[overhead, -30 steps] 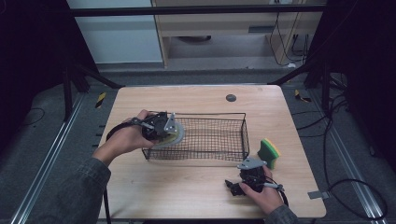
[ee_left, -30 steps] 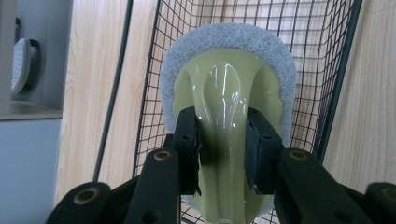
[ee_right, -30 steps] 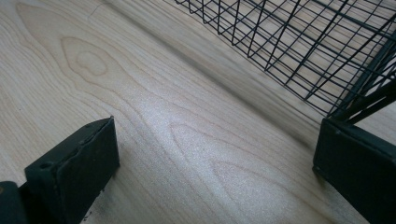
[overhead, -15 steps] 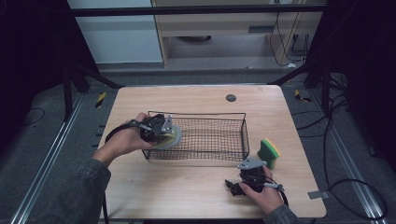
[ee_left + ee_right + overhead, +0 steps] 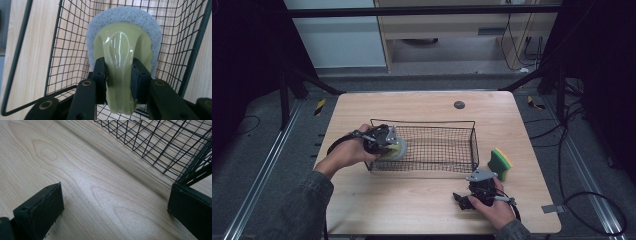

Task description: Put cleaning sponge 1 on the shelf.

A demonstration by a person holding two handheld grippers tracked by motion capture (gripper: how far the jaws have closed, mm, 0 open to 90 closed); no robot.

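Observation:
A round scrubber [image 5: 399, 149] with a pale yellow-green glossy grip and a white-grey pad [image 5: 123, 42] hangs at the left end of a black wire basket [image 5: 427, 121]. My left gripper [image 5: 387, 142] is shut on its grip; in the left gripper view the gripper [image 5: 119, 75] squeezes the grip from both sides above the basket mesh [image 5: 62, 50]. My right gripper [image 5: 462, 201] rests open on the table near the front right. In the right gripper view this gripper [image 5: 115, 195] has only bare wood between its jaws, with the basket's corner [image 5: 155, 142] just beyond.
A green and yellow sponge [image 5: 500, 164] stands on edge right of the basket, close behind my right hand. A small dark disc [image 5: 459, 104] lies near the far edge of the wooden table [image 5: 412, 105]. Dark frame posts flank the table.
My left hand has shifted slightly toward me and down with the scrubber at the basket's left end. The right gripper has stayed where it was.

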